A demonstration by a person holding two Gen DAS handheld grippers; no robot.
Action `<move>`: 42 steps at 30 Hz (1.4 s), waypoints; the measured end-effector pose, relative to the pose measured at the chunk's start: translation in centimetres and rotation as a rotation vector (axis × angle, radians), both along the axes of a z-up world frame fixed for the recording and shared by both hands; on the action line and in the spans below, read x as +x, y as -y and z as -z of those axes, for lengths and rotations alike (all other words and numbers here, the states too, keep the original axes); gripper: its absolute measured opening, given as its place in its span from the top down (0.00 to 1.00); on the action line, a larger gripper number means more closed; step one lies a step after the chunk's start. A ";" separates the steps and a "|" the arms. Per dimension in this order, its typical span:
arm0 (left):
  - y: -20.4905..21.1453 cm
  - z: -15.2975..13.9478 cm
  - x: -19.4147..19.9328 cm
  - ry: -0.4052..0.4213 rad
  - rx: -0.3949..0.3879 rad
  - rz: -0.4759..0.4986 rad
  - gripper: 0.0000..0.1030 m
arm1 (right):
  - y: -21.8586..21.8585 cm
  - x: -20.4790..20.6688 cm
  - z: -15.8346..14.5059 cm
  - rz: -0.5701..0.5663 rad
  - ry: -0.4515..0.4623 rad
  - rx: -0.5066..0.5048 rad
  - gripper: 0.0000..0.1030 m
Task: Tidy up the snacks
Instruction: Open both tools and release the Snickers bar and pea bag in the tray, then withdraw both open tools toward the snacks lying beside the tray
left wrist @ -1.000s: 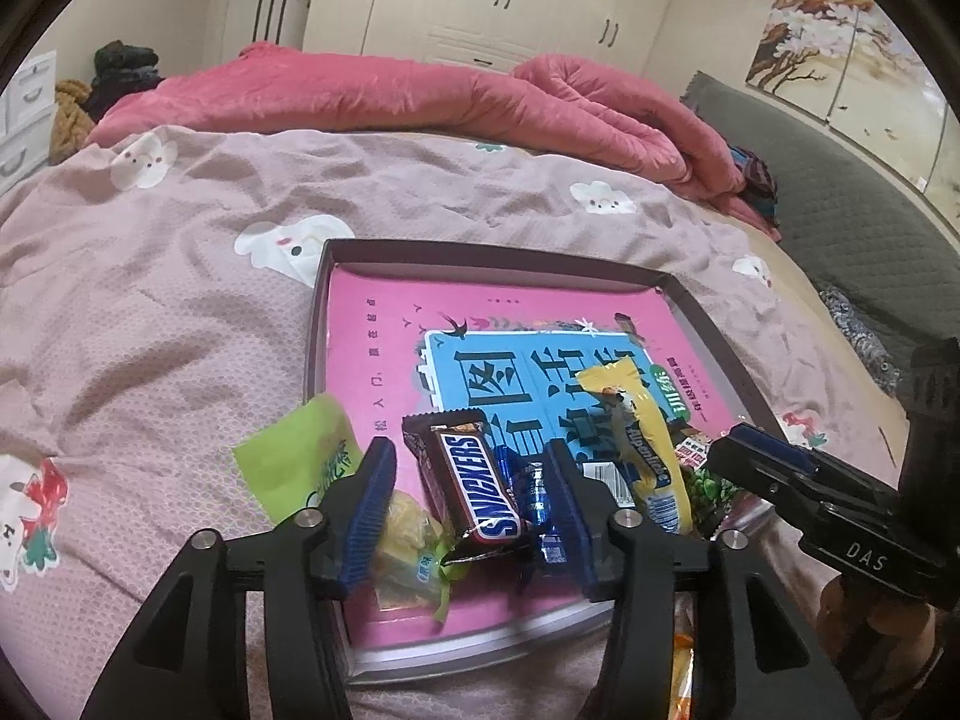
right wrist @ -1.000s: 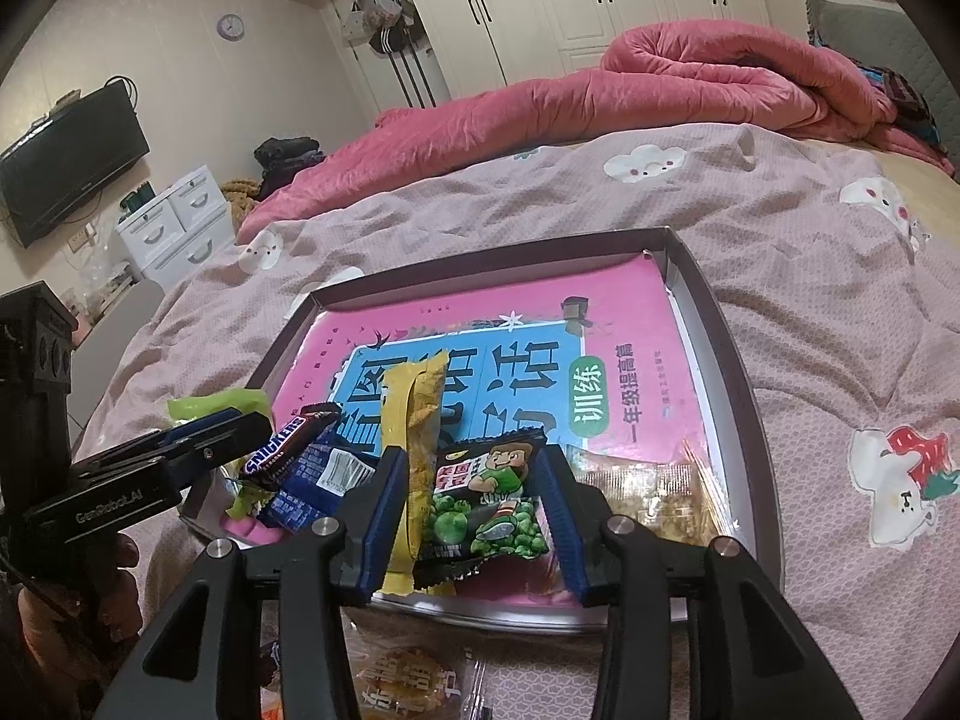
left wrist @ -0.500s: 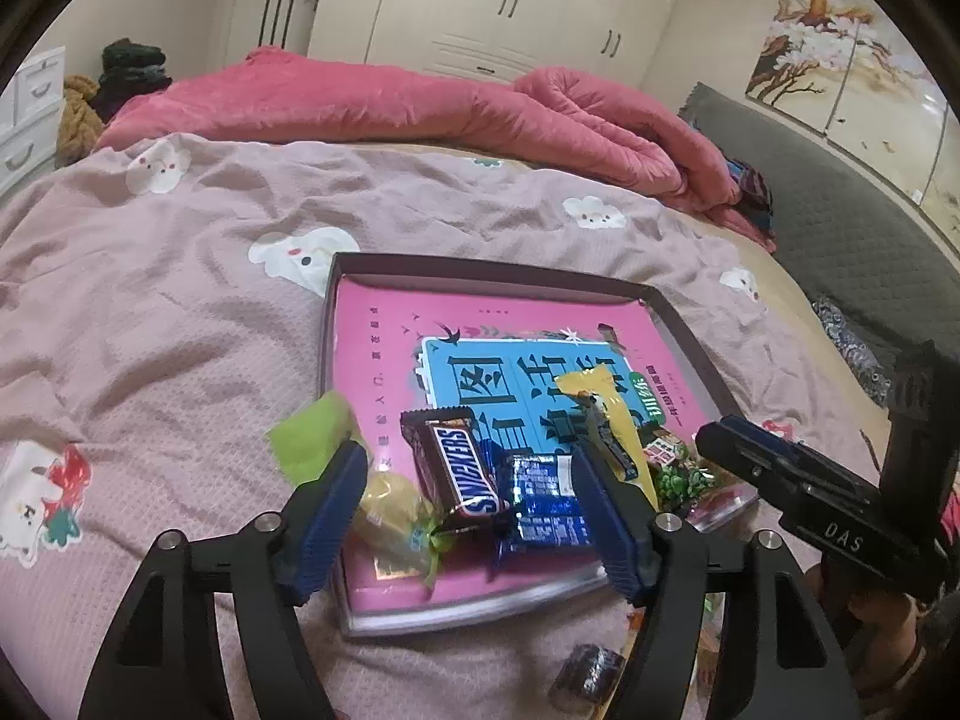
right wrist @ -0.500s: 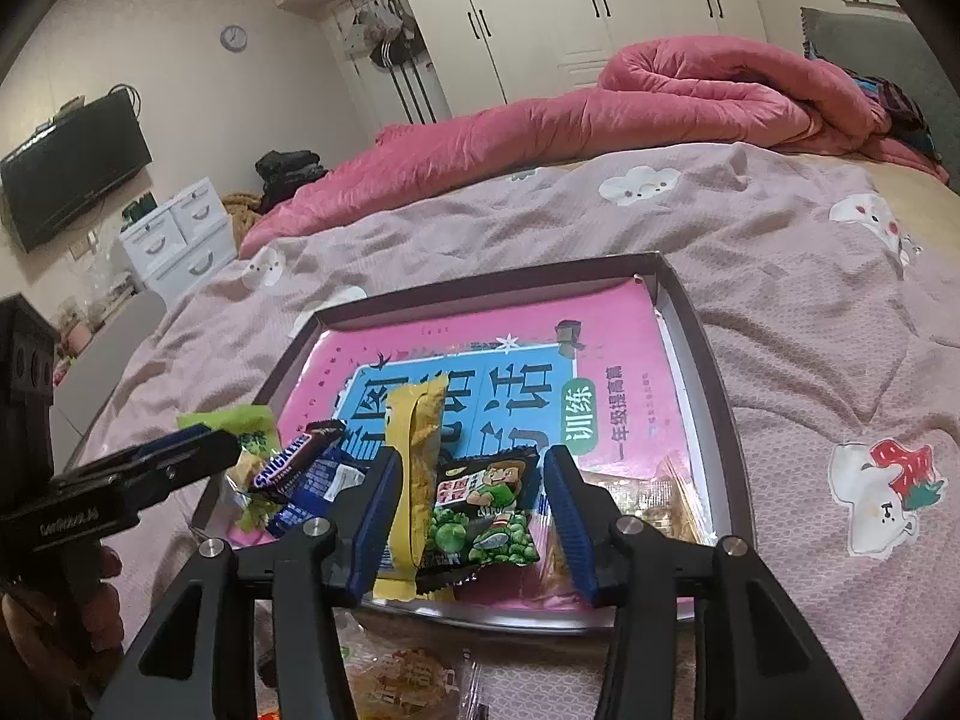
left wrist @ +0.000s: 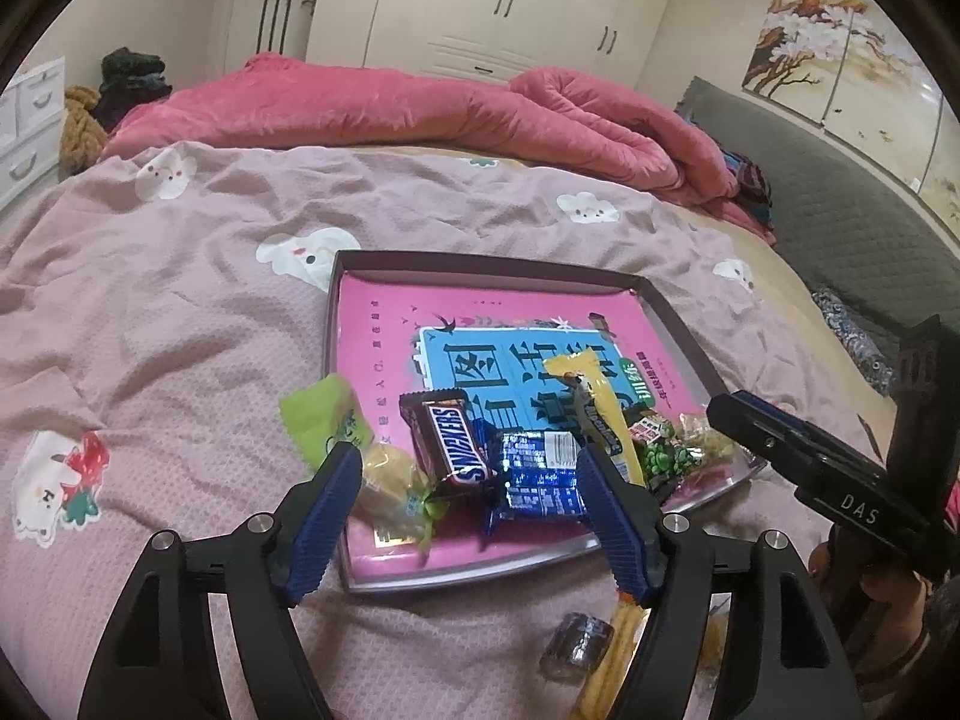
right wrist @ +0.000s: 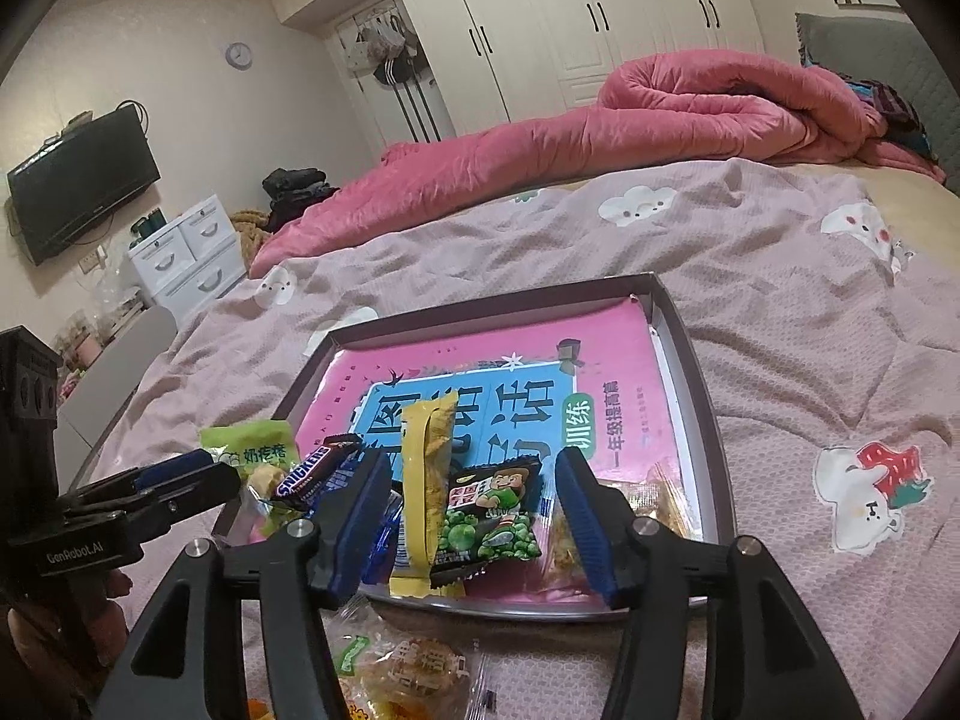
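Nearest the left gripper (left wrist: 471,519), on the pink bedspread (left wrist: 180,312) below its right finger, a small dark wrapped sweet (left wrist: 577,647) and a long yellow stick pack (left wrist: 612,657) are seen outside the tray. The left jaws have just been opening and now stand wide, pressing on nothing. Between the blue pads, further on, a Snickers bar (left wrist: 451,445) and a blue wrapped snack (left wrist: 538,476) are seen lying on the pink book cover inside the tray (left wrist: 336,324), the bar partly overlapping the blue one. By the left pad a yellow sweet (left wrist: 393,480) is seen, and beyond it a green packet (left wrist: 327,423) leaning over the tray's left rim.

Just below the right gripper (right wrist: 468,525), outside the tray's near rim, a clear-wrapped pastry (right wrist: 414,675) is seen on the bedspread. The right jaws have also just been opening, to a middling gap, and nothing is gripped. Between them, beyond the tips, a green pea packet (right wrist: 489,519) and a long yellow packet (right wrist: 423,492) lie in the tray, apart from both pads. Beyond the right finger a clear bag of golden snacks (right wrist: 666,501) is seen. Far behind, a rolled pink quilt (right wrist: 660,114) lies across the bed.
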State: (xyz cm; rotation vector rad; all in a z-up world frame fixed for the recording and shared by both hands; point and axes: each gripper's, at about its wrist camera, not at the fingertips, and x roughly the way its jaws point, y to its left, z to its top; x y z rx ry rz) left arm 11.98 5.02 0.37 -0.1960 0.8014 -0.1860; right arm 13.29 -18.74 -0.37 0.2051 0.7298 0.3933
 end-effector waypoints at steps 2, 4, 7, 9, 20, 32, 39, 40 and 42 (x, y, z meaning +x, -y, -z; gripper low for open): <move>0.1 0.0 -0.1 -0.005 -0.001 0.002 0.26 | 0.1 -0.3 -0.1 -0.001 0.004 -0.003 0.44; 0.2 0.1 -0.3 -0.008 -0.001 0.003 0.26 | 0.1 -0.5 -0.2 -0.002 0.009 -0.003 0.43; 0.5 0.1 -0.7 -0.011 0.008 0.007 0.26 | 0.2 -0.8 -0.6 0.001 0.020 -0.003 0.42; 0.7 0.1 -1.0 -0.013 0.012 0.009 0.25 | 0.3 -1.1 -0.7 0.006 0.024 -0.007 0.40; 1.2 -0.2 -1.9 -0.019 0.034 0.010 0.25 | 0.7 -2.0 -1.1 0.024 0.022 -0.011 0.34; 2.1 -0.1 -3.3 -0.048 0.050 0.032 0.25 | 1.3 -3.1 -1.3 0.038 0.004 -0.021 0.33; 2.5 -0.1 -4.1 -0.054 0.054 0.057 0.25 | 1.2 -3.8 -1.3 0.034 -0.004 -0.037 0.33; 2.6 -0.1 -4.3 -0.056 0.055 0.061 0.25 | 1.2 -3.9 -1.3 0.034 -0.004 -0.036 0.33; 2.8 0.0 -4.5 -0.060 0.056 0.069 0.25 | 1.2 -4.1 -1.3 0.034 -0.007 -0.035 0.33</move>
